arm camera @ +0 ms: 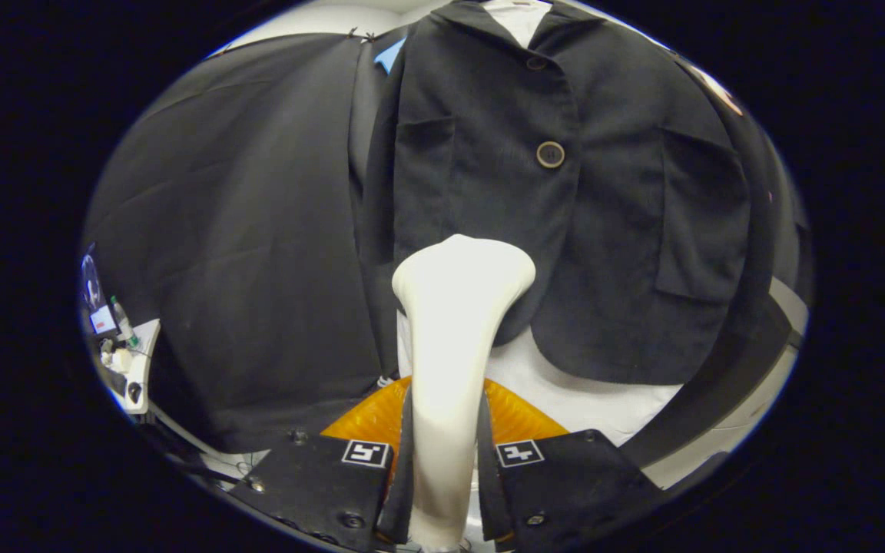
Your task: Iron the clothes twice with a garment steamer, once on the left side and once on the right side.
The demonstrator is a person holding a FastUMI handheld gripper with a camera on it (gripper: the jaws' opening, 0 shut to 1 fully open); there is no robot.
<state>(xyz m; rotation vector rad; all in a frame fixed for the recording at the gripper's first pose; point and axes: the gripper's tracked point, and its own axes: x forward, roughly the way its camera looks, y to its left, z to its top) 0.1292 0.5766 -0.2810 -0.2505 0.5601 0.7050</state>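
A cream-white garment steamer (454, 338) stands upright between my two fingers, and my gripper (442, 461) is shut on its handle. Its wide head sits against the lower left front panel of a black jacket (565, 207), which hangs on a white form beyond the fingers. The jacket has a round button (550, 154) at mid front and patch pockets on both sides. The head covers part of the left hem.
Black cloth (243, 253) hangs to the left of the jacket. An orange object (369, 418) lies just behind the fingers, below the jacket. A small white table (139, 361) with a bottle and small items stands far left. A black strap (727, 384) crosses at lower right.
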